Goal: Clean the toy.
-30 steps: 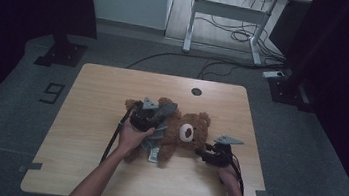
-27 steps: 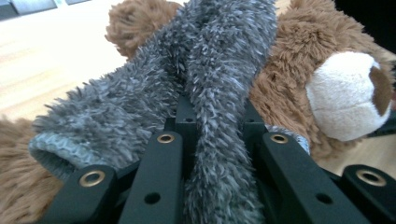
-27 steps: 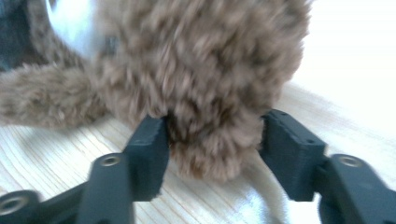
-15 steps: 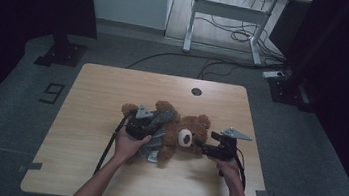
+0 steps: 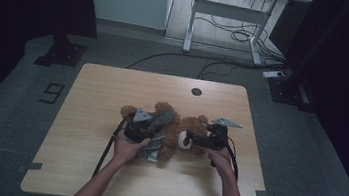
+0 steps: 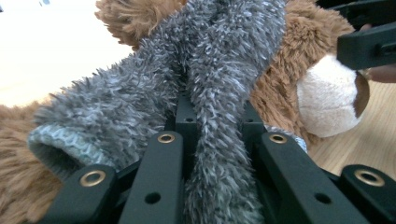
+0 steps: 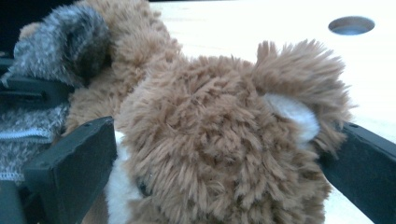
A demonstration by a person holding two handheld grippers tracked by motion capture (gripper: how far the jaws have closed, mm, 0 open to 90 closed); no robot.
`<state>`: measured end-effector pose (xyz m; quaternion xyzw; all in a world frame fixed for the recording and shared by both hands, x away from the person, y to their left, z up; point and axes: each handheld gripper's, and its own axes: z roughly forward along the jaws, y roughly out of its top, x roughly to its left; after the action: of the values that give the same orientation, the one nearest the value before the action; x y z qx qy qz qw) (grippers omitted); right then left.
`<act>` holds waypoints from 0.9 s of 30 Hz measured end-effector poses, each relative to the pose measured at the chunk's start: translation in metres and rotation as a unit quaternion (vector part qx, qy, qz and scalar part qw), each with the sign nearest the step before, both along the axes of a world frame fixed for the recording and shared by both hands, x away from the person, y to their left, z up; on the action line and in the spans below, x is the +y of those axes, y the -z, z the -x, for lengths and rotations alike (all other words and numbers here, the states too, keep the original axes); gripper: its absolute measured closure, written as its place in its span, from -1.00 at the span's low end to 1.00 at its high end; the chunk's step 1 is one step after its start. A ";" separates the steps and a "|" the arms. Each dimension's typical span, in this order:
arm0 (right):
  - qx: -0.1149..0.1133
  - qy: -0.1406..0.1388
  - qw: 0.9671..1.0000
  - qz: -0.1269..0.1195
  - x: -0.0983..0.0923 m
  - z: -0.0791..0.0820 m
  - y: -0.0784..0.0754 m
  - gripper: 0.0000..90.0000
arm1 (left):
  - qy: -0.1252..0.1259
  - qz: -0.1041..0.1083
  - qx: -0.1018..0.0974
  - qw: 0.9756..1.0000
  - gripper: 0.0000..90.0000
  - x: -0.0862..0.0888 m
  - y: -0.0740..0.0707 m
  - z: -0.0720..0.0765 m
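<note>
A brown teddy bear [image 5: 178,131] lies on the wooden table [image 5: 113,90], partly wrapped in a grey fuzzy garment [image 5: 155,147]. My left gripper [image 5: 159,122] is over the bear's body. In the left gripper view it [image 6: 215,114] is shut on a fold of the grey garment [image 6: 219,65], with the bear's white muzzle [image 6: 327,102] to the right. My right gripper [image 5: 191,139] is at the bear's head. Its jaws have just been opening. In the right gripper view the right gripper [image 7: 224,158] stands wide open, one jaw on each side of the head [image 7: 219,130].
A round cable hole [image 5: 196,91] sits in the table's far side. On the floor beyond stand a white desk frame [image 5: 228,14] with loose cables, and black stand bases at the left [image 5: 62,54] and right [image 5: 289,89]. A "9" mark [image 5: 53,93] is on the floor.
My right gripper has moved left and up from beside the bear to its head. The left hand has stayed on the grey garment.
</note>
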<state>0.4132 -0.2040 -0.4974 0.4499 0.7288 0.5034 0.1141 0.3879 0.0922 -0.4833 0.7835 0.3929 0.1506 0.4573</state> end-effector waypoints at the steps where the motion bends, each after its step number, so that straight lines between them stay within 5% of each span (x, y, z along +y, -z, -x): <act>1: 0.003 -0.004 1.000 0.000 0.000 0.000 0.002 -1.00 | 0.001 0.000 0.000 1.000 0.71 0.000 0.000 0.001; 6: 0.025 -0.026 0.999 -0.009 0.001 0.002 0.013 -1.00 | 0.008 0.011 0.004 1.000 0.70 0.003 0.002 0.006; 13: 0.019 -0.030 0.999 -0.019 0.000 0.013 0.024 -1.00 | 0.017 0.013 0.004 1.000 0.70 0.004 -0.001 0.015; 18: 0.020 -0.039 0.999 -0.018 -0.003 0.018 0.029 -0.99 | 0.026 0.033 -0.002 0.999 0.69 0.008 -0.003 0.025; 21: 0.014 -0.047 0.999 -0.021 -0.004 0.021 0.032 -0.89 | 0.026 0.046 -0.009 0.999 0.69 0.008 -0.008 0.029; 27: -0.003 -0.055 0.998 -0.017 -0.005 0.028 0.033 -0.73 | 0.045 0.037 -0.033 0.998 0.69 -0.014 -0.029 0.030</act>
<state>0.3856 -0.2088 -0.5299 0.4099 0.7433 0.5224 0.0807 0.3577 0.0781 -0.4542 0.7776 0.3473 0.1408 0.5048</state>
